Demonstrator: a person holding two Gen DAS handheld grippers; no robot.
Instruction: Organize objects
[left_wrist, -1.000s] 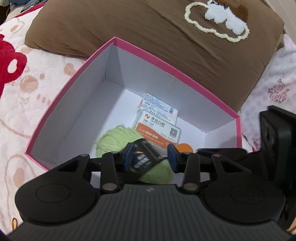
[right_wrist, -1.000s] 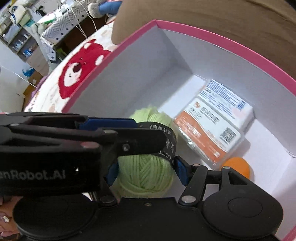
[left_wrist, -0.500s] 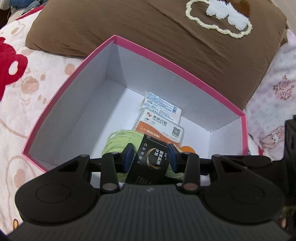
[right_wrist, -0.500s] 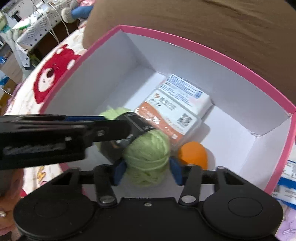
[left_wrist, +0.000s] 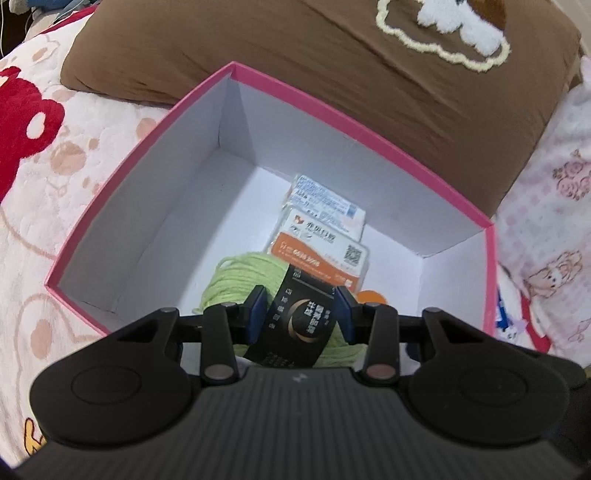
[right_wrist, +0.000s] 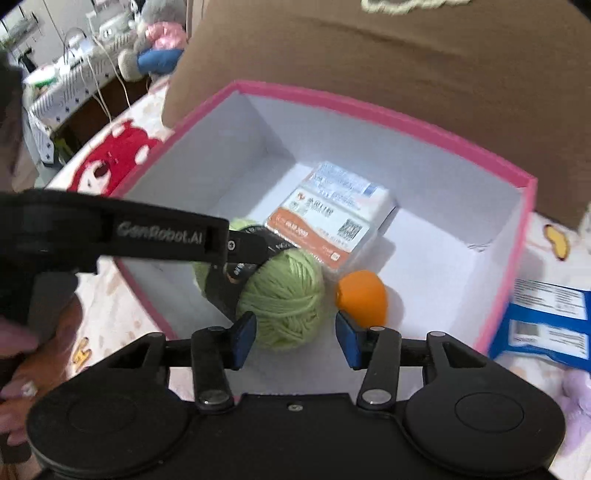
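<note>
Inside the pink box, left tongs are gripping the green yarn ball by its black label; right tongs are hovering wide, holding nothing.

yarn ball in pink box

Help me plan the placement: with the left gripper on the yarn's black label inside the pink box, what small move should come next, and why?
Probably open the left gripper and let go. The green yarn ball looks already down inside the pink box, beside the orange ball and the orange-and-white packet. The right gripper is open, holding nothing, near the box's front edge.
</note>
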